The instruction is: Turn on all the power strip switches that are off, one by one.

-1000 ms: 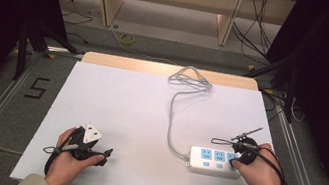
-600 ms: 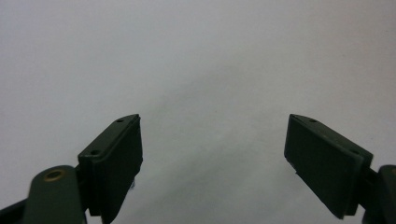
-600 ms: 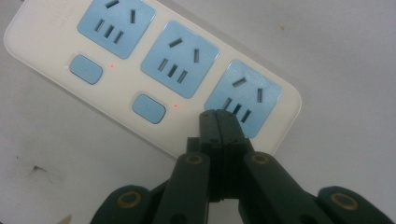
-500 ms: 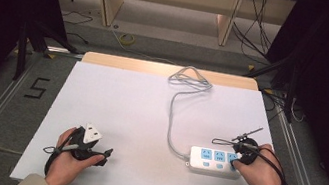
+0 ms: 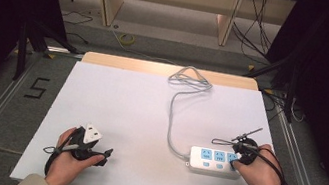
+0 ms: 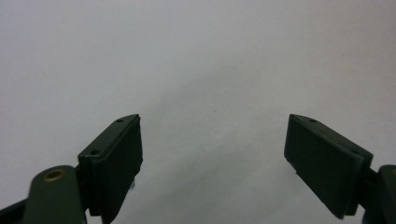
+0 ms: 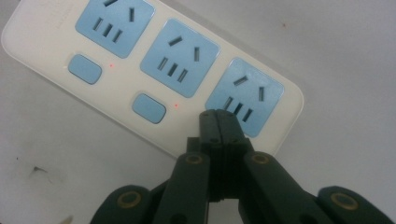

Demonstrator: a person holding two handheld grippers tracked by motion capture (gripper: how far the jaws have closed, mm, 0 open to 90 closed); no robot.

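Your right gripper [image 7: 218,122], jaws closed and empty, presses the third switch on the white plastic three-socket power strip [image 5: 214,161] at the table's four o'clock; next, lift it clear; left gripper [image 6: 212,158] idles open.

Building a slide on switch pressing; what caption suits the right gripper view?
Shut right gripper tips over the third switch spot of a white power strip with blue sockets.
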